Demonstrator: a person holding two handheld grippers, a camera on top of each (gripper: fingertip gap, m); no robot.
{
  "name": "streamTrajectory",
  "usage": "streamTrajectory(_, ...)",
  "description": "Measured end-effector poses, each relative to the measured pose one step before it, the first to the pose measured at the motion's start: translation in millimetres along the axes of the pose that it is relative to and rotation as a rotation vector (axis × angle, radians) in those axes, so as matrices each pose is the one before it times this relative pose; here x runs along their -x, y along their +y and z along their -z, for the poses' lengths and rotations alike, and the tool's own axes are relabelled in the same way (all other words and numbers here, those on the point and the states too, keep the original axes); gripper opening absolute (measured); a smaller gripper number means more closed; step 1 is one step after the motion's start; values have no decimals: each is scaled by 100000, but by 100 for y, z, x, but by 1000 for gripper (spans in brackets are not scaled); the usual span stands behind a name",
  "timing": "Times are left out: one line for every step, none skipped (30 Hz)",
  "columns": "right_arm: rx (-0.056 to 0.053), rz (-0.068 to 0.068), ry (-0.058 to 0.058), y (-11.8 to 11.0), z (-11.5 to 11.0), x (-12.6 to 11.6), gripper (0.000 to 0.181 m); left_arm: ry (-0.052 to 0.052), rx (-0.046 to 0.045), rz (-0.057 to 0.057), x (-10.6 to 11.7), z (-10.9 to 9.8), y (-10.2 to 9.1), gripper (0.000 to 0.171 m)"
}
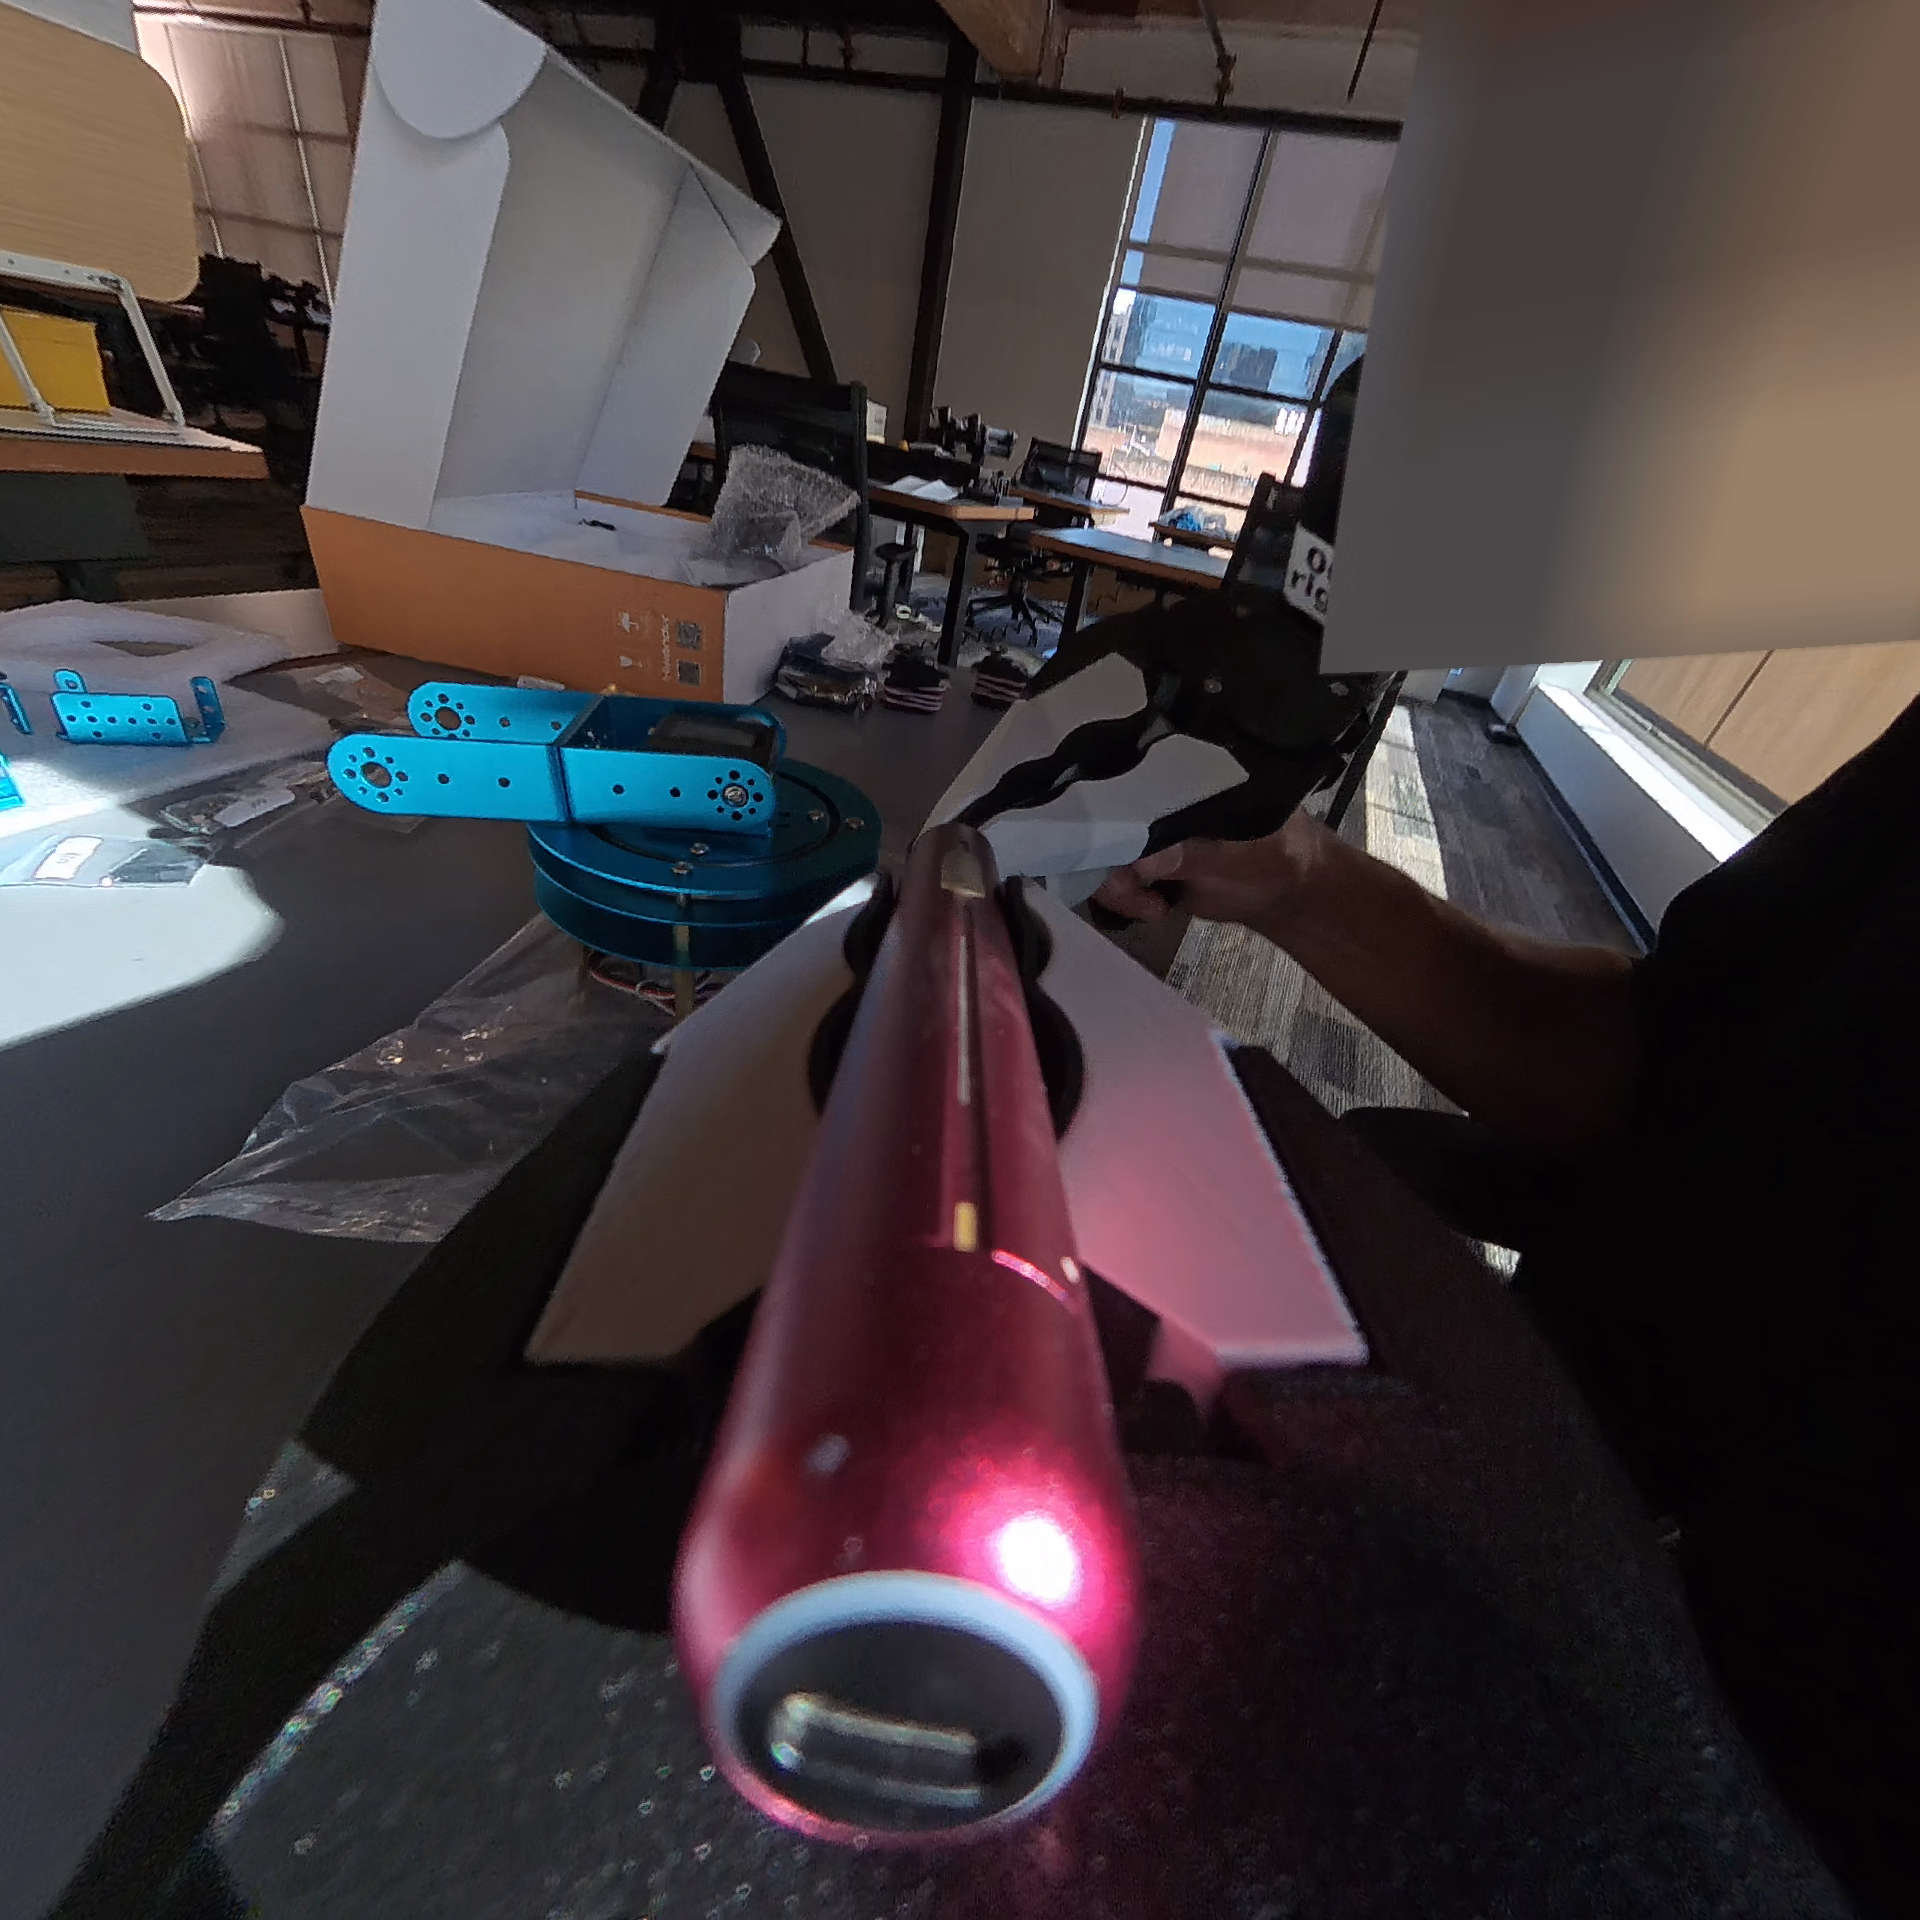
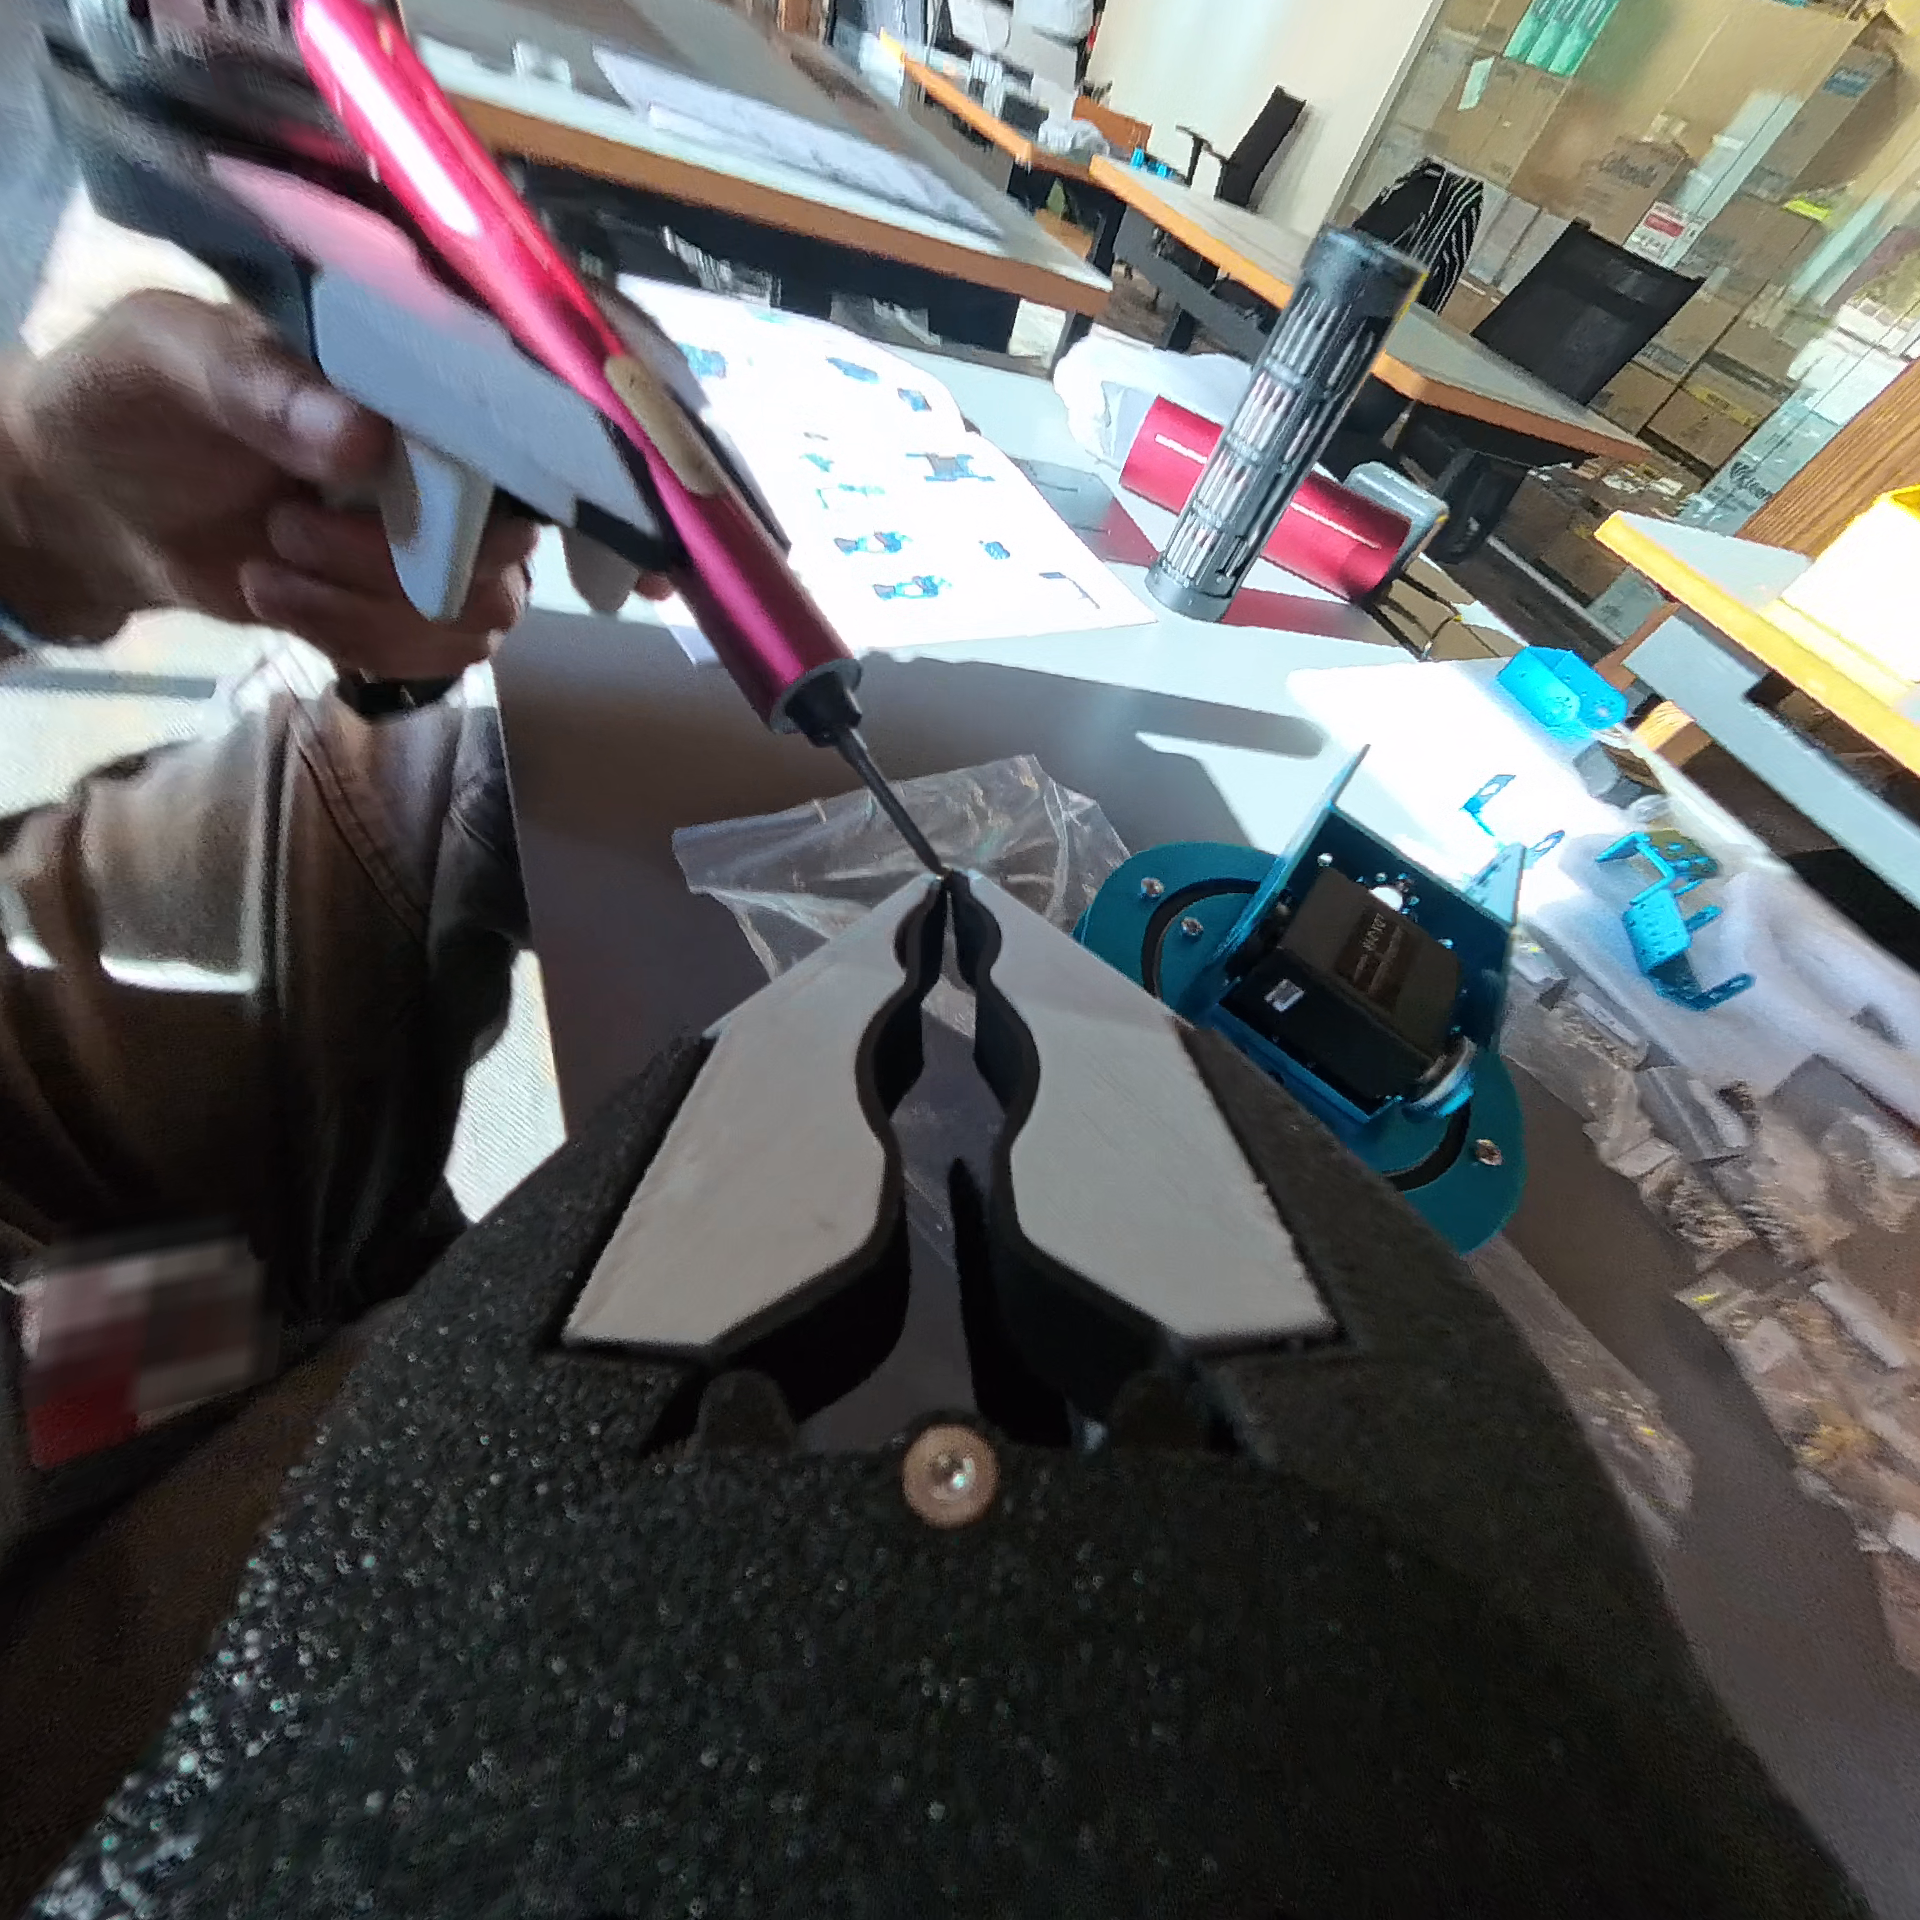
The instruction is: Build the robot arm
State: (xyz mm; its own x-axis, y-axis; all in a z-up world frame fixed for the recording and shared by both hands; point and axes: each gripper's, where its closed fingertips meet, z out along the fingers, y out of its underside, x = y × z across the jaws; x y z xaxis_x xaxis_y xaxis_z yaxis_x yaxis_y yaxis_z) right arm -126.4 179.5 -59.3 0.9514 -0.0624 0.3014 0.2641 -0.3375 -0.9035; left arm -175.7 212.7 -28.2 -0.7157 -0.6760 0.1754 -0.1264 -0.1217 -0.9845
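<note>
The left gripper (image 2: 665, 488) clamps the pink screwdriver (image 2: 582, 343), slanting from upper left to centre (bit (image 2: 894, 805) meeting the right gripper (image 2: 951, 883), whose tips pinch together).

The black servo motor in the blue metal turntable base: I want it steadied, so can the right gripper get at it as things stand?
Probably yes. The black servo motor lies uncovered just beside the right gripper, nothing between them; but its fingertips are closed at the red screwdriver's bit.

Left gripper (image 1: 961, 883) clamped on red electric screwdriver (image 1: 935, 1299) — tip hidden. Beyond it, right gripper (image 1: 971, 805), jaws closed. Blue servo turntable assembly (image 1: 665, 810) on dark table (image 1: 208, 1143) beside clear plastic bag (image 1: 416, 1101) — open white box (image 1: 540, 416) behind.
</note>
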Motion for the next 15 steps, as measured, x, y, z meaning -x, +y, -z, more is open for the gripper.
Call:
streamTrajectory(2918,5292,874,300,-62,158,0,-20,1901,-896,-76,-45,199,20)
streamTrajectory(2746,5660,1474,252,-56,137,0,39,2153,-612,-70,-81,253,20)
streamTrajectory(3308,5516,2113,327,-84,25,0,-618,1828,-440,41,-80,177,20)
streamTrajectory(2748,4911,1774,286,-105,62,0,-433,2017,-212,32,-84,183,20)
streamTrajectory(2536,4334,1287,297,-117,86,0,-553,1998,-251,56,-61,166,20)
streamTrajectory(1710,3210,1297,182,-85,61,0,-519,1407,-890,21,-42,117,20)
streamTrajectory(1021,1881,699,103,-81,95,0,-333,989,-777,-21,-22,63,20)
streamTrajectory(525,899,34,45,-48,95,0,-203,550,-753,-15,-7,43,20)
streamTrajectory(240,127,-81,29,-15,37,0,-91,229,171,0,3,20,20)
streamTrajectory(-79,-458,-397,8,5,21,0,-141,-76,68,15,23,-7,20)
streamTrajectory(-145,-649,-97,13,15,-66,0,-278,-408,-64,37,47,-36,20)
streamTrajectory(-128,-584,-244,22,24,-36,0,-191,-354,122,26,51,-31,20)
streamTrajectory(42,-468,-277,44,2,-28,0,-283,-767,127,45,87,-92,20)
streamTrajectory(-67,-198,278,28,7,-80,0,236,-680,362,-10,88,-96,20)
streamTrajectory(89,-170,49,46,-14,-16,0,103,-598,857,31,79,-85,20)
